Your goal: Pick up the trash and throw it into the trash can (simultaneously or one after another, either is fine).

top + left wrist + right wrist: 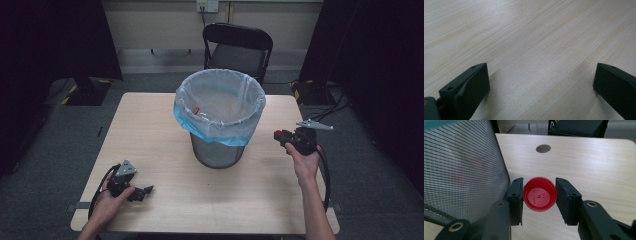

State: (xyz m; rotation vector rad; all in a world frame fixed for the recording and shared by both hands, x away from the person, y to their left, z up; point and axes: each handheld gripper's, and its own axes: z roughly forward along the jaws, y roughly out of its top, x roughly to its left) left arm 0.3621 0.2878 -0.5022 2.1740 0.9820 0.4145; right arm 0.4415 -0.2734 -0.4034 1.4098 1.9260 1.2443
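At centre right of the high view, our right gripper (281, 136) clamps a red bottle cap (539, 194) beside the mesh waste bin (219, 117), while our left gripper (144, 192) rests open at lower left on the table (150, 130).

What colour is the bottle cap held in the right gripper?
Red. The bottle cap shows best in the right gripper view, pinched between the right gripper's black jaws.

Mesh wastebasket (218, 150) with liner (220, 107) blocks the table (150, 130) centre; bare wood on both sides leaves passage, its mouth open from above.
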